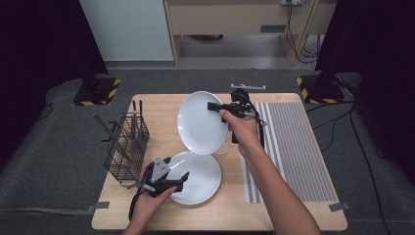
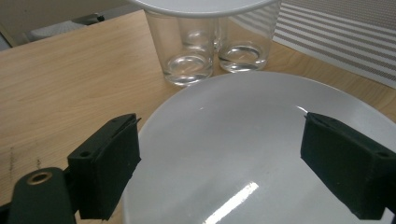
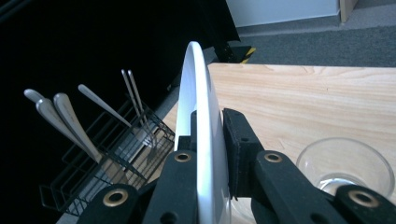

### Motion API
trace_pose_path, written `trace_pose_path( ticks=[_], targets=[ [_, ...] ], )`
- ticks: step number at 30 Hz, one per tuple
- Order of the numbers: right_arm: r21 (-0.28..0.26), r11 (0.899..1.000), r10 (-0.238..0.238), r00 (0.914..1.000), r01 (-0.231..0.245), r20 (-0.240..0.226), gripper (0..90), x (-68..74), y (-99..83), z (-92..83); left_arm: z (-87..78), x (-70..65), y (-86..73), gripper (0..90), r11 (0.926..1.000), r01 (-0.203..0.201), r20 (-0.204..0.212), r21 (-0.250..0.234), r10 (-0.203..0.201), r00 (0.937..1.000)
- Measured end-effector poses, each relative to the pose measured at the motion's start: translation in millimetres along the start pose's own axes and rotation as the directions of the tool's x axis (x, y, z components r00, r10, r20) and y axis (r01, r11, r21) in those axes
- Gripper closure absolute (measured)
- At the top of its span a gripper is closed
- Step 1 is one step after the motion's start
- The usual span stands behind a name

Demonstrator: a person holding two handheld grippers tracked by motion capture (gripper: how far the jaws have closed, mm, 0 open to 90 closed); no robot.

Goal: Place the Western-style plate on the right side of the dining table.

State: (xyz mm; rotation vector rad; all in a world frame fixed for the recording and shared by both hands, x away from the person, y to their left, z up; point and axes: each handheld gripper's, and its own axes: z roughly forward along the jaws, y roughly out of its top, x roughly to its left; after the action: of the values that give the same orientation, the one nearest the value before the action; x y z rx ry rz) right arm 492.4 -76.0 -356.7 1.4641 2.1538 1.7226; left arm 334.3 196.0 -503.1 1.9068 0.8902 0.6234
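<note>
Tilted plate is clamped edge-on by the right gripper; the flat plate is straddled by the open left gripper.

We see the high view evenly lit from overhead, its upper corners falling into black and the whole frame slightly soft. In the left gripper view a bright streak of glare crosses the flat plate at lower centre. The right gripper view is dark at left, with blurred near jaws.
</note>
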Motion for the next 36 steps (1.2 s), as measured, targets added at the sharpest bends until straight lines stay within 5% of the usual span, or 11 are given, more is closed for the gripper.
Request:
trace_pose_path(
  ticks=[11, 36],
  targets=[
    [-0.015, 1.0, 0.007, 0.9999, -0.007, 0.013, 83.3, -2.1, 7.2, -5.4, 1.9, 1.9, -1.9, 11.2, 0.9997, -0.007, -0.014, 0.022, 0.007, 0.9999],
    [-0.112, 0.993, 0.044, 0.9972, -0.037, 0.06, 83.3, -29.8, 30.9, -56.8, 5.7, 2.5, -4.3, 10.3, 0.9992, -0.009, -0.012, 0.038, 0.01, 0.9999]
  ],
)
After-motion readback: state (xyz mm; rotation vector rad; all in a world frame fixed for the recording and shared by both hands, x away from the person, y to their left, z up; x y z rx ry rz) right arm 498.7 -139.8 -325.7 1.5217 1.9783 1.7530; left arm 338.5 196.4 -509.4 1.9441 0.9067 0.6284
